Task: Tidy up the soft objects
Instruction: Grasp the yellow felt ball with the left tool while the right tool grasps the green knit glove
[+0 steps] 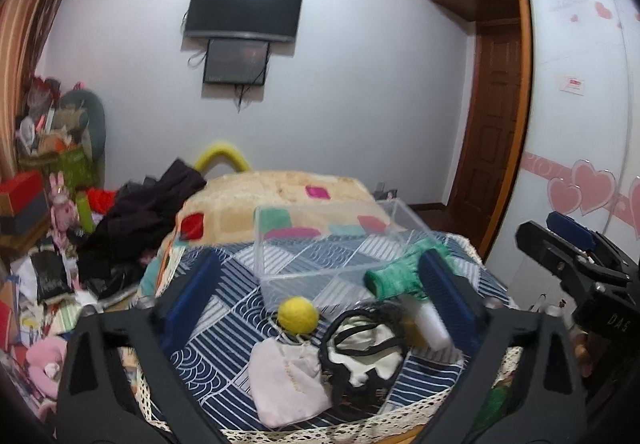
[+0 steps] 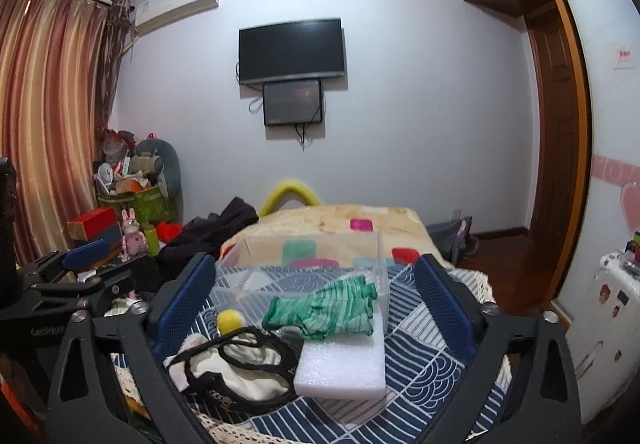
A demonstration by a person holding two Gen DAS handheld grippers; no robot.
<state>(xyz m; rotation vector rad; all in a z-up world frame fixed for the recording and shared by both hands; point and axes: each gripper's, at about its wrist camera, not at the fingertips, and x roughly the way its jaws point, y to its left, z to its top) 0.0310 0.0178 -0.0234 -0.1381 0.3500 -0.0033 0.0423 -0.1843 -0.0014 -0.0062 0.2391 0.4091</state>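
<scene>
While both tools hang spread wide and empty above the bed (image 2: 440, 348), the left tool (image 1: 316, 296) faces a yellow ball (image 1: 298, 315) and a pink pouch (image 1: 286, 384), and the right tool (image 2: 316, 300) a green glove (image 2: 324, 312) draped over a white foam block (image 2: 344, 368). Everything lies just before the clear box (image 2: 312, 264). All of it looks light and squashy, so the glove is probably best pinched at its bunched cuff, while the ball may roll.

The left gripper (image 1: 316, 292) has matte black arms with triangular cut-outs at the lower corners of the frame, and ribbed blue pads (image 1: 192, 290). The right gripper (image 2: 316, 296) matches it, with silver screws (image 2: 489, 309) and blue pads (image 2: 182, 298); its side carries pale lettering, seen at the right edge of the left view.
</scene>
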